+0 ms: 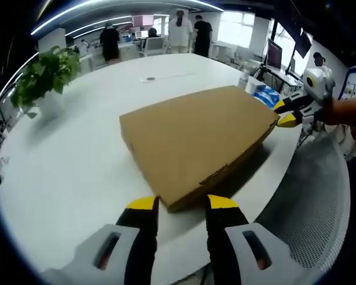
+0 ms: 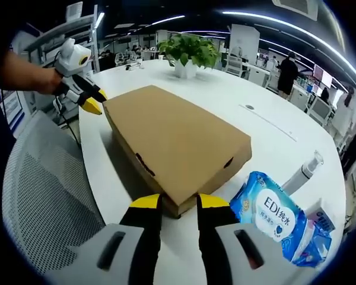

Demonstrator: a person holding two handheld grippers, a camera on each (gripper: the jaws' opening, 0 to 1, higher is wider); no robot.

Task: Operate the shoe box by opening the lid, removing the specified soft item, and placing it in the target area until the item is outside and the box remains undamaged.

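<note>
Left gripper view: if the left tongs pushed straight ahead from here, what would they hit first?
Most likely the near corner of the closed shoe box. It sits directly ahead, between the tips of the open left tongs, though the remaining gap is hard to judge.

The surface (image 1: 77,154) lies open left of the shoe box (image 1: 196,139). A potted plant (image 1: 44,74) crowds the far left; wipes (image 2: 279,219) and a bottle (image 2: 302,172) block the right end.
</note>
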